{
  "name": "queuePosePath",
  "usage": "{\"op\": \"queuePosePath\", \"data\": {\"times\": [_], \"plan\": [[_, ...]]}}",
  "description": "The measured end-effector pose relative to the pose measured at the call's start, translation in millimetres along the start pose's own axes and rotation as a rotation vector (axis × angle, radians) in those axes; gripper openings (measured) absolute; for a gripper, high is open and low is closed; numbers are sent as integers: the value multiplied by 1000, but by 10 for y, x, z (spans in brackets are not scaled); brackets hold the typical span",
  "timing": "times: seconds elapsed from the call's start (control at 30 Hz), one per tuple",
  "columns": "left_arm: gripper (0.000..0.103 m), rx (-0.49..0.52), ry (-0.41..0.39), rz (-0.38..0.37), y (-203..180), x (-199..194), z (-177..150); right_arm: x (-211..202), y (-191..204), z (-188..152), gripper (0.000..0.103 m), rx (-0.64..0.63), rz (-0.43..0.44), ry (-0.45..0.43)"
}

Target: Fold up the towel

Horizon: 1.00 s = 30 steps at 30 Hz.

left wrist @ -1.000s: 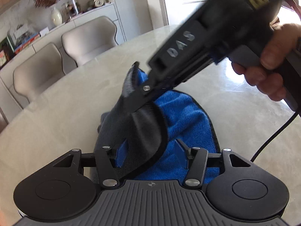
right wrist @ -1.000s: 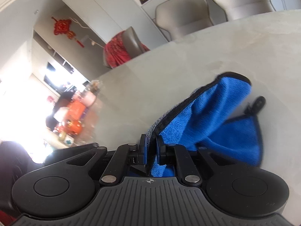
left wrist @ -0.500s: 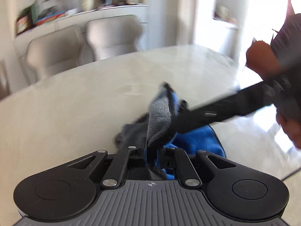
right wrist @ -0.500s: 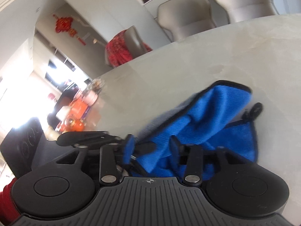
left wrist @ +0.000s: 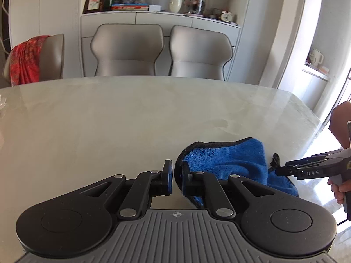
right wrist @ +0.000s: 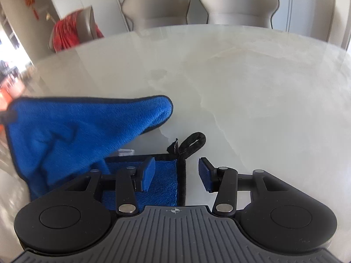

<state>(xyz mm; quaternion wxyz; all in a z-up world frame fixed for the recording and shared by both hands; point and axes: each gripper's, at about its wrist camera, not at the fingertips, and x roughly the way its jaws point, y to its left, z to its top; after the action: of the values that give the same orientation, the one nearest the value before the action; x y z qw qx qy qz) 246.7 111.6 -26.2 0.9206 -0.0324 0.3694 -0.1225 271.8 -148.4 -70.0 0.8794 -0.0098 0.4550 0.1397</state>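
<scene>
Risking a missed pinch on the thick blue plush towel (right wrist: 87, 127) with black trim: closing the right tongs (right wrist: 176, 175) around the flat near corner, pads apart and not yet pressing. Possibly catching only the trim, or the black hanging loop (right wrist: 195, 141) just beside it, and so dropping the corner on lifting. Also risking a crooked fold by pulling the raised flap unevenly and bunching the pile.

Pinching the black edge of that flap in the left tongs (left wrist: 175, 178), almost fully shut on it, and holding it clear of the pale marble-look desk (right wrist: 241, 76). Lying partly flat on the desk near its front edge, partly draping in the air. Looking soft and limp, creasing through the middle, showing blue on every visible face.

Standing beyond the desk: grey padded chairs (right wrist: 158, 2).
</scene>
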Motion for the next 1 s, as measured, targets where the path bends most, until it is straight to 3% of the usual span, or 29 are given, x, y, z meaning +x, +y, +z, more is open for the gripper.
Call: {"op": "queuePosePath", "data": {"times": [0.03, 0.1, 0.27, 0.5, 0.6, 0.7, 0.83, 0.9, 1.0], "plan": [[7, -4, 4, -1, 22, 6, -8, 20, 53, -21, 37, -27, 2, -2], [7, -7, 12, -13, 53, -5, -54, 35, 122, -61, 12, -59, 18, 1], [7, 4, 21, -23, 0, 15, -120, -94, 274, -121, 9, -111, 50, -34], [7, -26, -9, 69, 189, -105, -29, -627, -70, -92, 8, -18, -155, -170], [7, -5, 21, 98, 255, -147, -62, -832, -278, -206, 8, 33, -247, -154], [8, 20, 56, 68, 234, -95, -66, -893, -397, -392, 8, 87, -279, -115], [23, 139, 65, -38, -138, 93, 193, -924, -424, -675, 9, 109, -289, -61], [54, 217, 63, -111, -415, 225, 372, -928, -383, -776, 9, 126, -278, -51], [66, 325, 90, -227, -863, 581, 657, -954, -344, -873, 9, 151, -256, -42]]}}
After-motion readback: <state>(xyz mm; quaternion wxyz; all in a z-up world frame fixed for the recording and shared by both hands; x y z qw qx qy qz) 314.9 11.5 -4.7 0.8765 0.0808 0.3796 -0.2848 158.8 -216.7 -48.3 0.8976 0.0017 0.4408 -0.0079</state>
